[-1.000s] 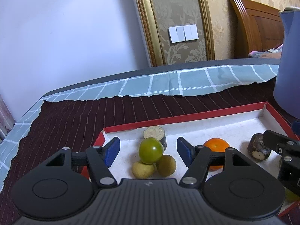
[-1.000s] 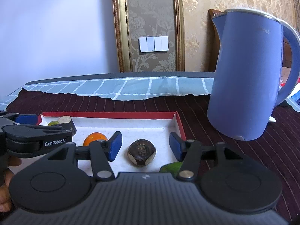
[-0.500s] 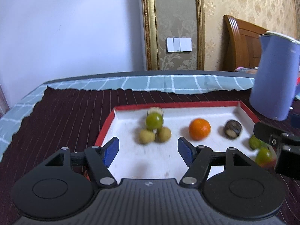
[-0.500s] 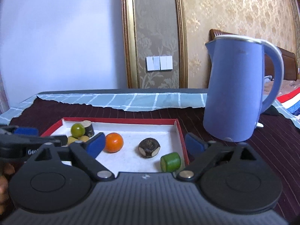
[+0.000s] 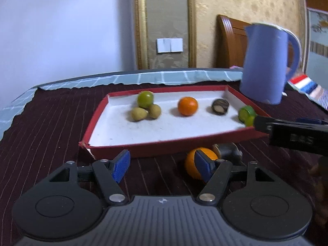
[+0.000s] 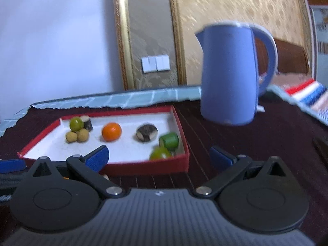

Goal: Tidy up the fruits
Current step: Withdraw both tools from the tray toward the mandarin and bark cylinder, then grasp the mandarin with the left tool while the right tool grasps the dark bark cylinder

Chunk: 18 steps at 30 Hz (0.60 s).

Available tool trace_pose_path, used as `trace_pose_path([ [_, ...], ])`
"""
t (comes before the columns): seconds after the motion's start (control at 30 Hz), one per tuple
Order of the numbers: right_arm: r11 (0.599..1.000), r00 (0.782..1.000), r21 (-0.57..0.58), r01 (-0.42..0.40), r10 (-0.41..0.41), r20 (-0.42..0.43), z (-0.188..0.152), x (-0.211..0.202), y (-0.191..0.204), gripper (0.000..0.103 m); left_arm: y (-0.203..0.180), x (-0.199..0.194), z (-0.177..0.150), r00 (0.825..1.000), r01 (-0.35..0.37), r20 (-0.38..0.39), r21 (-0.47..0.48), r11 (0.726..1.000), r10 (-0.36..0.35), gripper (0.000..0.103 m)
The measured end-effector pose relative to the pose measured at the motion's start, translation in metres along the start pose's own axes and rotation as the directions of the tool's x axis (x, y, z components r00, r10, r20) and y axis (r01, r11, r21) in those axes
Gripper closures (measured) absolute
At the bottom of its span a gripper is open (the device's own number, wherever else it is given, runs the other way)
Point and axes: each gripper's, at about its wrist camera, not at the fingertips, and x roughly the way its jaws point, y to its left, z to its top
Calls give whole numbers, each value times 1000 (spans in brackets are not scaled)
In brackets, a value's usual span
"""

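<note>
bench point(image 5: 51, 127): dark striped cloth | centre: red tray point(image 5: 164, 146) | upper right: blue kettle point(image 5: 264, 65) | lower centre, loose before tray: orange point(image 5: 190, 164), dark fruit piece point(image 5: 227, 150)

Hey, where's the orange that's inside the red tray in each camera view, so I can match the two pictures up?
Left wrist view: the orange sits mid-tray, right of centre in the picture, between the fruit pile and a dark cut piece. A second orange on the cloth outside the tray is not it.
Right wrist view: the orange lies left of centre, mid-tray.
Shared landmark: the blue kettle, behind the red tray to its right.
</note>
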Motion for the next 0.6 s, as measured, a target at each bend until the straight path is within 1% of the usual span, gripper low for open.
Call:
trace_pose_path([
  [0.1, 999, 999, 29, 24, -23, -31, -9, 6, -5, 0, -14, -1, -4, 1000, 16, 11, 56, 998, -17, 34],
  [0.23, 997, 998, 71, 34, -31, -47, -11, 7, -13, 0, -25, 10, -4, 1000, 21, -12, 77, 997, -20, 34],
  [0.33, 997, 997, 67, 44, -40, -64, -13, 9, -11, 0, -27, 18, -5, 1000, 11, -30, 65, 998, -9, 25],
  [0.43, 997, 995, 47, 57, -53, -79, -13, 12, -7, 0, -22, 16, -5, 999, -8, -31, 46, 999, 9, 23],
  [0.5, 999, 994, 27, 45, -42, -102, -14, 14, -5, 0, -11, 10, -4, 998, -46, -35, 27, 999, 47, 22],
  [0.6, 1000, 992, 10, 18, -17, -126, -16, 15, -2, 0, 8, -7, -8, 991, -135, 2, 19, 991, 135, 22],
])
